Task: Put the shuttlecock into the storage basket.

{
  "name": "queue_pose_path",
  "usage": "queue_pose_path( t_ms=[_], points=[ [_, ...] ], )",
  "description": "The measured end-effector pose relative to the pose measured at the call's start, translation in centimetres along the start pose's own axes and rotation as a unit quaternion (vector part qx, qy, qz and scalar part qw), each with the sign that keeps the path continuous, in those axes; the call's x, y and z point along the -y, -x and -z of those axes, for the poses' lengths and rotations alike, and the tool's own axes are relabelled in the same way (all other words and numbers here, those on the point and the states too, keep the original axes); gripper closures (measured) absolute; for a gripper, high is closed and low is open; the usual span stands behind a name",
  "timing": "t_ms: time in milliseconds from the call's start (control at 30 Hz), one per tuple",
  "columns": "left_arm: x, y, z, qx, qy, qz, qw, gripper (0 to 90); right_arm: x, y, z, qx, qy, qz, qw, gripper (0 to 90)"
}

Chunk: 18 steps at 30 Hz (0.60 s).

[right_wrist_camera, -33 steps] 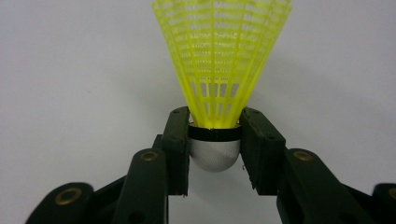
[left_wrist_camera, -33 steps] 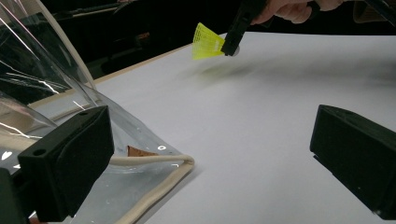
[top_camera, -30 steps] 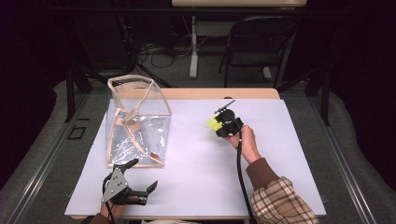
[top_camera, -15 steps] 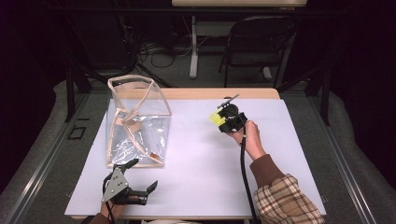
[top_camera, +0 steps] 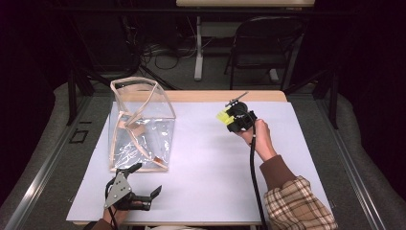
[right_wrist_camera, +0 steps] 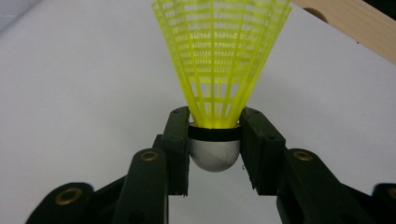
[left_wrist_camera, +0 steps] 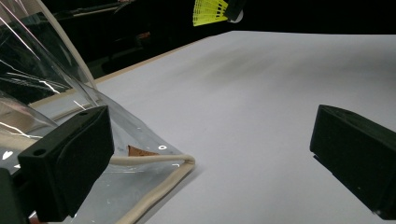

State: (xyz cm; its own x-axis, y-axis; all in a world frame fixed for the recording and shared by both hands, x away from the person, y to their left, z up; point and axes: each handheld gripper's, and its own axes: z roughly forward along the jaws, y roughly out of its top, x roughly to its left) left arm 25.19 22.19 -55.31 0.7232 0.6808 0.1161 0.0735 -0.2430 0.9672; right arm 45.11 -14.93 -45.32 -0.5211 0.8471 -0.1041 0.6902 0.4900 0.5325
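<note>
Shuttlecock (right_wrist_camera: pixel 219 70) sits pinched at its cork in my right gripper (right_wrist_camera: pixel 215 140), skirt forward for dropping; my left gripper (left_wrist_camera: pixel 210 154) waits wide apart, empty, beside the near bag (top_camera: pixel 141 127).

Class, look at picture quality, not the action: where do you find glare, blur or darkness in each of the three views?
High view: room beyond the table is dark; glare streaks on the clear bag. Left gripper view: bright streaks on the bag's plastic; the near jaws look soft. Right gripper view: evenly lit, the yellow shuttlecock sharp, the table behind blurred.
</note>
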Motion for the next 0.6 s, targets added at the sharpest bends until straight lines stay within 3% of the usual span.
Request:
queue_pose_path(
  t_ms=[600],
  points=[
    [0.0,0.0,0.0,-0.001,0.001,-0.001,1.0,0.0,-1.0,0.5,1.9,0.011,0.011,0.011,0.9998,64.9]
  ],
)
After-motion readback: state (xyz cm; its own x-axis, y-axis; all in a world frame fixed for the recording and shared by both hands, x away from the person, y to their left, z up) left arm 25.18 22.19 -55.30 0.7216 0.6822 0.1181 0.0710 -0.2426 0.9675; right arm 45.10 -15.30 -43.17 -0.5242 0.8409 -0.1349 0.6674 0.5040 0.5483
